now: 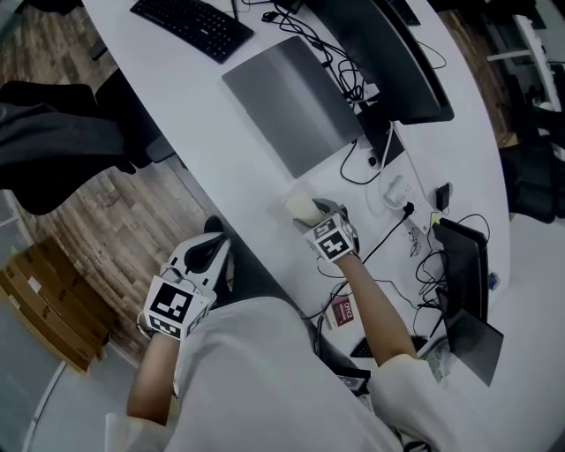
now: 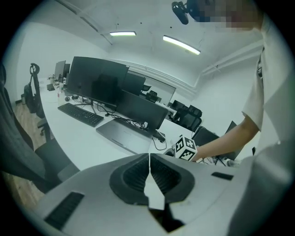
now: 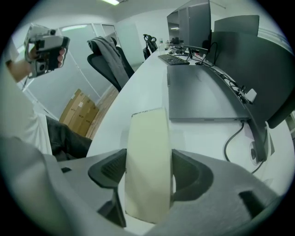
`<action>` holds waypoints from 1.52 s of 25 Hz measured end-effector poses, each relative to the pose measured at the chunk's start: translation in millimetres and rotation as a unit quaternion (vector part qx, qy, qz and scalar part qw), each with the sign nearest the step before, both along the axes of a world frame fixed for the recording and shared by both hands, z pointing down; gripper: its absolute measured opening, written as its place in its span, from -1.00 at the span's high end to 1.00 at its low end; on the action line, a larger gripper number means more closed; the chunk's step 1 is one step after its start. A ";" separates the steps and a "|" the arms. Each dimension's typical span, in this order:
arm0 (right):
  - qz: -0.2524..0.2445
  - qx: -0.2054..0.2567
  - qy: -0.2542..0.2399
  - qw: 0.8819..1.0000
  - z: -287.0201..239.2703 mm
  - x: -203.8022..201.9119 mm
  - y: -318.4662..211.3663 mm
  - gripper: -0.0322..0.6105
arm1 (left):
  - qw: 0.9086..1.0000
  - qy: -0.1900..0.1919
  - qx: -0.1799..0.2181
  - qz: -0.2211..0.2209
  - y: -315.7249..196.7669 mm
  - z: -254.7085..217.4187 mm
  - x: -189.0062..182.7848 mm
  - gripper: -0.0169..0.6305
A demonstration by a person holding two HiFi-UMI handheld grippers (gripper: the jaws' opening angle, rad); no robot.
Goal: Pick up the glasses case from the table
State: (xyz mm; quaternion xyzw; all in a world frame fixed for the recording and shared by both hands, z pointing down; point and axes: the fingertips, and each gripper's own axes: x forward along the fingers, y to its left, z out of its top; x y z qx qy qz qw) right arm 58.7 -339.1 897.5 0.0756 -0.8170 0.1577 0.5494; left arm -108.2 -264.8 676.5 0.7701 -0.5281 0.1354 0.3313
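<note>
A cream glasses case point(image 1: 299, 208) lies just off the near corner of the closed laptop, over the white table point(image 1: 229, 150). My right gripper point(image 1: 308, 213) points steeply down and is shut on it. In the right gripper view the glasses case point(image 3: 148, 161) stands on edge between the dark pads point(image 3: 109, 171), which press on both its sides. Whether its underside still touches the table I cannot tell. My left gripper point(image 1: 210, 254) hangs off the table's near edge, over the floor. Its jaws meet in a thin line in the left gripper view point(image 2: 149, 177), with nothing between them.
A closed grey laptop point(image 1: 296, 101) lies beyond the case, a black keyboard point(image 1: 192, 25) further back, a dark monitor point(image 1: 388, 53) to the right. Cables point(image 1: 388, 231) and a red card point(image 1: 342, 311) lie right of my hand. A black chair point(image 1: 62, 141) and cardboard boxes point(image 1: 44, 300) stand left.
</note>
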 end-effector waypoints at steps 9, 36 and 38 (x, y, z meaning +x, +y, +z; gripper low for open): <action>0.077 -0.009 -0.105 0.991 -82.6 -39.7 -3.5 -0.05 | 0.999 -0.004 0.031 -0.014 15.5 -35.2 -20.2 0.91; 0.332 0.126 -0.283 0.891 -313.0 -52.5 96.6 -0.05 | 0.990 0.010 0.108 0.089 105.7 -110.2 -116.3 0.91; 0.350 0.139 -0.292 0.879 -325.5 -46.9 106.4 -0.05 | 0.988 0.011 0.112 0.107 108.3 -113.3 -115.4 0.91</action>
